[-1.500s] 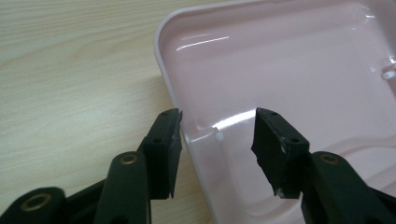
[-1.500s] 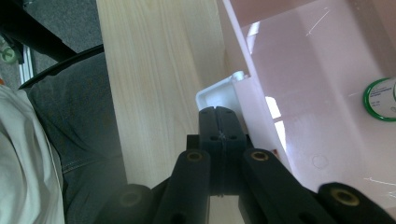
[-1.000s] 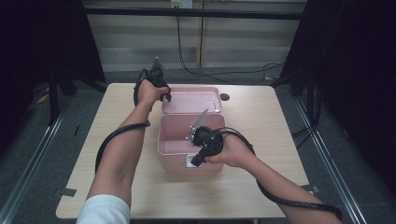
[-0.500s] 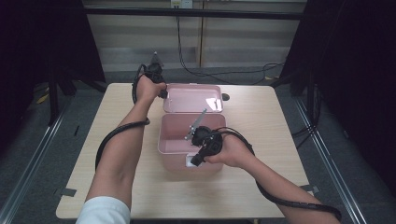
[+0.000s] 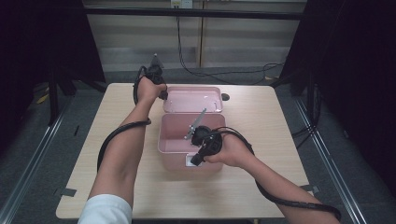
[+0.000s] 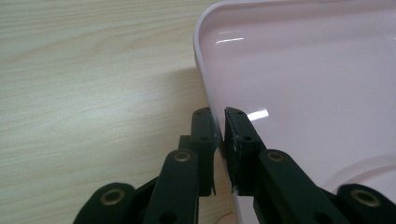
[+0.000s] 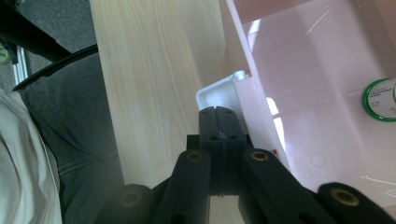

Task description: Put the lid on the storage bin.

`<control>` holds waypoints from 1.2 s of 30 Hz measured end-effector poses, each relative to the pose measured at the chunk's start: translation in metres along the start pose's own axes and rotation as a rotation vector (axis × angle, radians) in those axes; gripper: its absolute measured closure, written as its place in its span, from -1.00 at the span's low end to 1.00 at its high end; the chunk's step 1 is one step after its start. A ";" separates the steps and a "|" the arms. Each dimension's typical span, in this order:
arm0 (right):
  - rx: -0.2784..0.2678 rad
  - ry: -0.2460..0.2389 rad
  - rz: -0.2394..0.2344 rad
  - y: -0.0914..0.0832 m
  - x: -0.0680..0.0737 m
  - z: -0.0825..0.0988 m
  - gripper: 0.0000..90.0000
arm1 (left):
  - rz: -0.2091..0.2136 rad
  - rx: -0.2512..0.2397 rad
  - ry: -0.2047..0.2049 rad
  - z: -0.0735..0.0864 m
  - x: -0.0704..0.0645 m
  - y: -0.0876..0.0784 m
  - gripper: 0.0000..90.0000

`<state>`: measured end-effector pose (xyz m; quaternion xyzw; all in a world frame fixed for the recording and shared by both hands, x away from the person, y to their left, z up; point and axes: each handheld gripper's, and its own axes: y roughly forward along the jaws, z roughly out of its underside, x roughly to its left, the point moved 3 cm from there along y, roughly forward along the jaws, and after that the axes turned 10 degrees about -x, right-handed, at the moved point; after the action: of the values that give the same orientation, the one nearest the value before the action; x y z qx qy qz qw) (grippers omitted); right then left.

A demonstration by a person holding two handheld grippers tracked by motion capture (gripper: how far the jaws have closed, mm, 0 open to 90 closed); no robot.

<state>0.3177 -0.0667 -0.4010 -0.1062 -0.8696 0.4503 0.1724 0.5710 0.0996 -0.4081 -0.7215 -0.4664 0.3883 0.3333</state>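
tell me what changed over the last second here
The left tool has just been closing and now pinches the pink lid's rim. The right tool stays shut by the pink box's white latch; both hands, the box and lid keep their places.

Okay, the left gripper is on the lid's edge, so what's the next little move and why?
Probably swing the lid up and over toward the box. The left gripper has just been closing, its jaws now pinch the lid's rim, and the lid lies flat behind the open box, while the right gripper is shut at the box's near wall.
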 end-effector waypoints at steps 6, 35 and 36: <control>0.000 0.005 0.002 0.000 0.001 0.000 1.00 | -0.005 -0.014 -0.011 0.000 -0.001 0.011 0.71; 0.018 0.017 0.026 0.001 0.003 -0.002 1.00 | -0.014 -0.093 0.005 -0.010 -0.010 -0.056 0.93; 0.018 0.017 0.027 0.001 0.003 -0.002 1.00 | -0.011 -0.094 -0.003 -0.010 -0.010 -0.059 0.93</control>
<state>0.3156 -0.0634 -0.4004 -0.1201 -0.8625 0.4595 0.1747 0.5521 0.1092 -0.3510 -0.7332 -0.4887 0.3653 0.3003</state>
